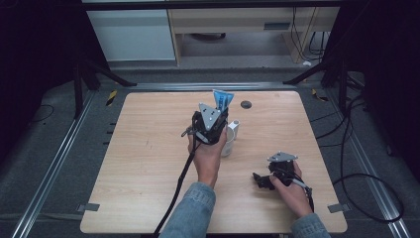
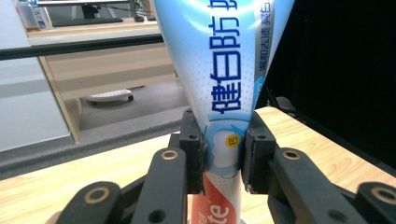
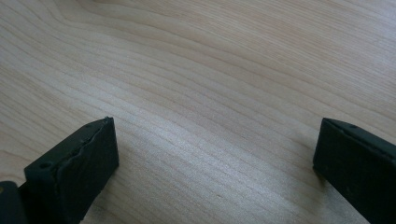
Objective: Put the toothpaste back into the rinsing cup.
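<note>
From above, the wooden tabletop (image 1: pixel 148 163) carries a white cup (image 1: pixel 230 139) near its middle, with a small dark round mark (image 1: pixel 246 104) in the wood farther back. The left tongs (image 1: pixel 218 111) stand over the cup, raised on the person's left hand (image 1: pixel 207 156), and the crimped blue end of a toothpaste tube (image 1: pixel 222 99) sticks up beyond them. Whether the tube's lower end reaches into the cup cannot be told from this height, since the tongs cover the cup's mouth. The right tongs (image 1: pixel 257 181) lie low near the tabletop's front right part, well apart from the cup, held in the right hand (image 1: pixel 292 191).

Along the left tongs' own view, the left tongs (image 2: pixel 223 156) are clenched on the toothpaste tube (image 2: pixel 219 70): both black pads press against its narrow lower part, where blue and white give way to a red band. The tube stands roughly upright and widens upward to its flat end, with blue printed characters running along it. Behind lies the tabletop's (image 2: pixel 56 186) far edge, then pale cabinets.

Along the right tongs' view, the right tongs (image 3: pixel 215 158) are released, their two pads set wide apart with bare wood grain of the tabletop (image 3: pixel 210 70) between them.
</note>
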{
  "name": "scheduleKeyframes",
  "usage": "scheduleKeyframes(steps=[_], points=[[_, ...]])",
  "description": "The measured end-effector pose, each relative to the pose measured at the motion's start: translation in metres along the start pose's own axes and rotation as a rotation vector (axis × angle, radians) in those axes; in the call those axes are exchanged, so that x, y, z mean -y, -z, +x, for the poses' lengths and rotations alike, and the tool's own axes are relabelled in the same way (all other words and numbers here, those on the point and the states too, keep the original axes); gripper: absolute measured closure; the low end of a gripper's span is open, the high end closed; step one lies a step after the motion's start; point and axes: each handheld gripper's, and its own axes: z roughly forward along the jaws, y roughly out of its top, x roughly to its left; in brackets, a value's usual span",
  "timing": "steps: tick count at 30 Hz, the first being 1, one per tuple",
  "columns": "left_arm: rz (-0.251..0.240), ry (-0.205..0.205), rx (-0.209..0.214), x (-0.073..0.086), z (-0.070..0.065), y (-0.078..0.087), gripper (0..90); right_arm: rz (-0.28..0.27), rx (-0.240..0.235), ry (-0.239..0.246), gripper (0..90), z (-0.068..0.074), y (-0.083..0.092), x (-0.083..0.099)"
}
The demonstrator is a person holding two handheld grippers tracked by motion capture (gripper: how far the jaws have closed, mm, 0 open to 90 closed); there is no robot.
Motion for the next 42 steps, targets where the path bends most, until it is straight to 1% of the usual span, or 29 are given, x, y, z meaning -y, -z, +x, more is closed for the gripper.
scheduleKeyframes(steps=[3,7,13,23,27,28,30,34,38,42], points=[[0.001,0.000,-0.002,0.001,0.000,0.000,73.0,-0.001,0.001,0.003,0.3,0.000,0.000,0.000],[0.001,0.010,-0.001,0.004,-0.001,-0.002,73.0,0.000,0.000,0.001,0.4,0.000,0.000,0.000],[0.009,0.005,0.011,0.010,-0.003,-0.006,73.0,0.000,0.000,0.001,0.4,0.000,0.000,0.000],[0.023,0.009,0.008,0.019,-0.002,-0.009,73.0,0.000,-0.001,0.003,0.4,0.000,0.000,0.000],[0.032,0.009,0.009,0.023,-0.002,-0.011,73.0,0.000,0.000,0.004,0.4,0.000,0.000,0.000],[0.039,0.019,0.014,0.027,-0.002,-0.013,73.0,0.000,0.000,0.004,0.4,0.000,0.000,0.000],[0.043,0.023,0.016,0.028,-0.002,-0.014,73.0,0.000,0.000,0.004,0.4,0.000,0.000,0.000],[0.059,0.015,0.017,0.033,-0.003,-0.016,73.0,0.000,0.000,0.003,0.3,0.000,0.000,0.000],[0.065,0.019,0.018,0.036,-0.003,-0.017,73.0,0.000,0.000,0.004,0.4,0.000,0.000,0.000],[0.075,0.015,0.022,0.038,-0.003,-0.019,73.0,0.000,0.000,0.004,0.4,0.000,0.000,0.000]])
